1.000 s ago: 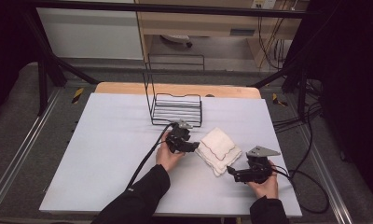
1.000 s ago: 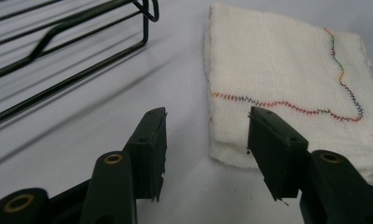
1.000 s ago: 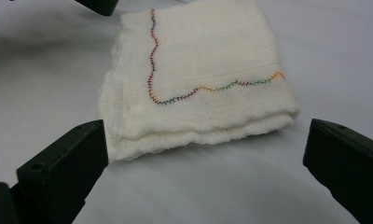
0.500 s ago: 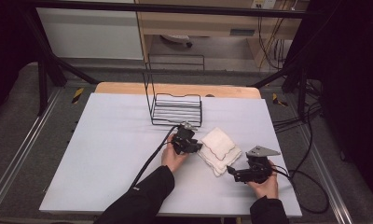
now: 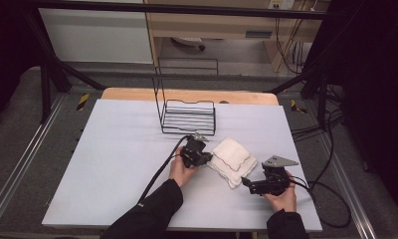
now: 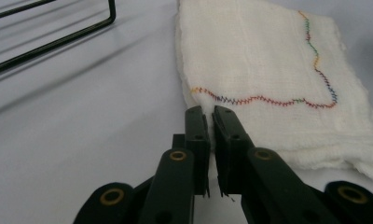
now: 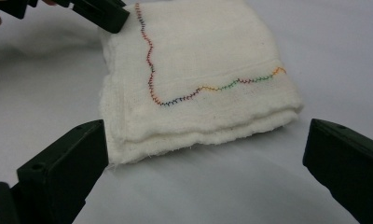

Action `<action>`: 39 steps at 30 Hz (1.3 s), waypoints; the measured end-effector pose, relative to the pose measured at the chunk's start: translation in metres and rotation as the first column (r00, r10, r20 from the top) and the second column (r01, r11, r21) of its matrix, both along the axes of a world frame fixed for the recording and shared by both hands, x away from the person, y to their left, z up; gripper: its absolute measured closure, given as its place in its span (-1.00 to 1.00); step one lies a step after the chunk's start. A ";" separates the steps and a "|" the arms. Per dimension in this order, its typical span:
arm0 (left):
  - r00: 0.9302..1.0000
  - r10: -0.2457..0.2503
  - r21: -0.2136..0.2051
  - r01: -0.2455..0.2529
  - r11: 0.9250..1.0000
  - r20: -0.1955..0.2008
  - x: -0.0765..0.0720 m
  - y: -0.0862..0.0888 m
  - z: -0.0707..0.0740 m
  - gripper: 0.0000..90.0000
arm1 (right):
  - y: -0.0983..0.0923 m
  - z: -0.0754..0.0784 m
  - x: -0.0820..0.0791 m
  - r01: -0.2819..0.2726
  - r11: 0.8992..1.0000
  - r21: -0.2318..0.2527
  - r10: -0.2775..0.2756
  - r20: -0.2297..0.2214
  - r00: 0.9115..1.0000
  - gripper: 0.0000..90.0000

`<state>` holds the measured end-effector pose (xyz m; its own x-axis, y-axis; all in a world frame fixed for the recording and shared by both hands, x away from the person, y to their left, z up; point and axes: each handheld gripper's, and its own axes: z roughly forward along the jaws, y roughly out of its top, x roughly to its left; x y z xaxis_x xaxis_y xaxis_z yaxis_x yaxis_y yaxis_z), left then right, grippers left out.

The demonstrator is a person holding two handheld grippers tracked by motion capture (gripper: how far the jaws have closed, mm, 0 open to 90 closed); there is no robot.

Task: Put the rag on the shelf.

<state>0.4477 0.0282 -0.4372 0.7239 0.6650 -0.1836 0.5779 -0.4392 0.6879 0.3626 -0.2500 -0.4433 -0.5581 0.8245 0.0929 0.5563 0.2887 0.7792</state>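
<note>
Cloth: a folded white cloth (image 5: 233, 160) with multicoloured stitching is seen lying on the table (image 5: 112, 164), in front of a wire rack (image 5: 188, 117) | Left gripper (image 5: 203, 158): jaws just drawn together at the cloth's near edge, nothing visibly clamped | Right gripper (image 5: 247, 183): jaws held wide apart, cloth not touched

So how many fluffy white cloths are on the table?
1. The folded white cloth lies between the left gripper and the right gripper, in front of the wire rack. Folded layers could hide another.
</note>
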 end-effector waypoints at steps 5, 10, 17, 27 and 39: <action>1.000 0.016 -0.015 -0.016 1.000 -0.006 -0.016 0.012 0.005 0.88 | -0.001 0.001 0.000 -0.001 1.000 0.005 0.001 0.002 1.000 -0.98; 1.000 0.029 -0.014 -0.029 0.999 0.011 -0.040 0.019 0.007 0.87 | 0.000 0.001 0.000 -0.002 1.000 0.005 0.002 -0.002 1.000 -0.98; 0.999 0.012 0.005 -0.013 1.000 0.051 -0.055 0.021 0.004 0.81 | 0.000 0.000 -0.001 0.000 1.000 0.009 0.000 -0.004 1.000 -0.98; 0.995 -0.012 0.019 0.010 1.000 0.101 -0.032 0.032 0.028 -0.07 | 0.000 0.000 0.000 -0.003 1.000 0.018 0.003 0.001 1.000 -0.98; 0.995 0.020 0.019 -0.022 1.000 0.101 0.017 0.011 0.021 -0.62 | -0.001 0.001 0.000 -0.008 1.000 0.013 0.008 0.005 1.000 -0.99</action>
<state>0.4647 0.0388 -0.4161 0.7240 0.6830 -0.0973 0.5156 -0.4419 0.7341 0.3624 -0.2508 -0.4427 -0.5654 0.8186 0.1013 0.5503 0.2828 0.7856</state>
